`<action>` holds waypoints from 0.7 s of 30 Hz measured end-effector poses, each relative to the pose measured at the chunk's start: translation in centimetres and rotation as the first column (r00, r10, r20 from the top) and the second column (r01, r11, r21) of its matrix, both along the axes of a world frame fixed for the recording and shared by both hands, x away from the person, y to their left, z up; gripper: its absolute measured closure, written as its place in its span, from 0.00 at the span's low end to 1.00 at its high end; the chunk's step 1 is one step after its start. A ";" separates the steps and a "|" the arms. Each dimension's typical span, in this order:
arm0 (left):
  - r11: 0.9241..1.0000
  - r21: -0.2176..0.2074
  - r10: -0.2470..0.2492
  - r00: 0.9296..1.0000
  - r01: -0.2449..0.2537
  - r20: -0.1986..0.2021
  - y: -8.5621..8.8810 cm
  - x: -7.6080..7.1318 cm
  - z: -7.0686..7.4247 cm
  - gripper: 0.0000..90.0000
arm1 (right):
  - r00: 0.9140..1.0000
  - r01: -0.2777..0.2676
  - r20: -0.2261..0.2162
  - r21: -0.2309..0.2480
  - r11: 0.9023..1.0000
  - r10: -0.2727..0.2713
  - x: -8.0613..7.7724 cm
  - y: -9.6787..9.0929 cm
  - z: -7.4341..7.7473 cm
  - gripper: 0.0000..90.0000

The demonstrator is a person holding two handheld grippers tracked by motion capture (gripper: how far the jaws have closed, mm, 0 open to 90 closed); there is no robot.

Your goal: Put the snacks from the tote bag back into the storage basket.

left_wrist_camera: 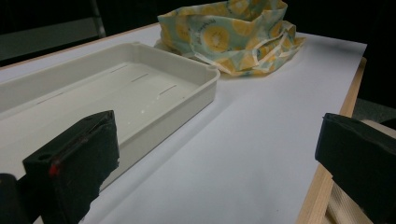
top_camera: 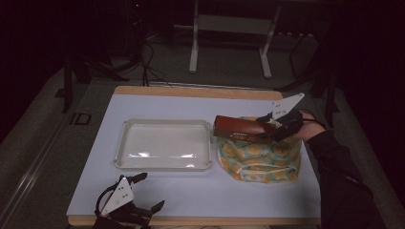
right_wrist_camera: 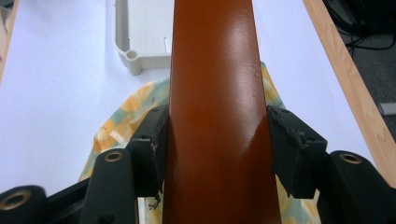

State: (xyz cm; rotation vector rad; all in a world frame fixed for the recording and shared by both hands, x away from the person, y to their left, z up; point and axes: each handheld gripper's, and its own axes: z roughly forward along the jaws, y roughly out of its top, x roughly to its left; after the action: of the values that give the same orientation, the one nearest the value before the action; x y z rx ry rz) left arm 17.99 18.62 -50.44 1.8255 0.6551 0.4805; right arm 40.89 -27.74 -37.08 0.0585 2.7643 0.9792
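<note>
We see the right tool (top_camera: pixel 271 125) pinching one end of a long reddish-brown glossy box (top_camera: pixel 237 128), its two black jaws pressed against the box's opposite sides. In the right gripper view the box (right_wrist_camera: pixel 215 93) runs straight out from between the jaws. The box hangs above a yellow-and-green patterned cloth bag (top_camera: pixel 260 160) lying on the white-covered worktop (top_camera: pixel 191 191), its far end pointing toward the shallow cream plastic tray (top_camera: pixel 164 144) just beside the bag. The left tool (top_camera: pixel 143 193) rests at the worktop's near edge, jaws spread, well apart from the box.
</note>
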 end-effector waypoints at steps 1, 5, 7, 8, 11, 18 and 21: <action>1.000 0.000 -0.001 1.000 0.001 0.000 0.0 0.0 0.0 0.00 | 1.000 -0.001 0.000 -0.001 1.000 0.001 0.0 0.4 0.1 0.48; 1.000 -0.001 -0.004 1.000 0.004 0.000 0.0 0.0 0.0 0.00 | 1.000 -0.024 0.008 -0.002 1.000 0.024 0.1 1.5 0.4 0.48; 1.000 -0.001 -0.005 1.000 0.005 0.000 0.0 -0.1 0.0 0.00 | 0.999 -0.038 0.014 -0.008 0.999 0.038 0.0 2.2 0.5 0.48; 1.000 -0.002 -0.005 1.000 0.005 0.000 0.0 -0.1 0.0 0.00 | 0.999 -0.042 0.012 -0.009 0.999 0.042 0.0 2.5 0.6 0.48; 1.000 -0.003 -0.005 1.000 0.005 0.000 0.0 -0.1 0.0 0.00 | 0.998 -0.060 0.018 -0.011 0.998 0.060 0.0 3.3 0.7 0.48; 1.000 -0.001 -0.009 1.000 0.009 0.001 0.0 -0.1 0.0 0.00 | 0.995 -0.095 0.025 -0.007 0.995 0.095 0.1 5.4 0.9 0.48; 1.000 -0.002 -0.010 1.000 0.010 0.002 0.0 -0.1 0.0 0.00 | 0.994 -0.111 0.024 -0.007 0.994 0.111 0.1 6.5 0.8 0.48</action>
State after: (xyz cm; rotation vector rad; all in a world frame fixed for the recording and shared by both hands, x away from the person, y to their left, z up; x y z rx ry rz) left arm 17.89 18.61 -50.43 1.8256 0.6441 0.4748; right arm 40.98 -21.28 -36.26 -0.1087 2.7735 0.9910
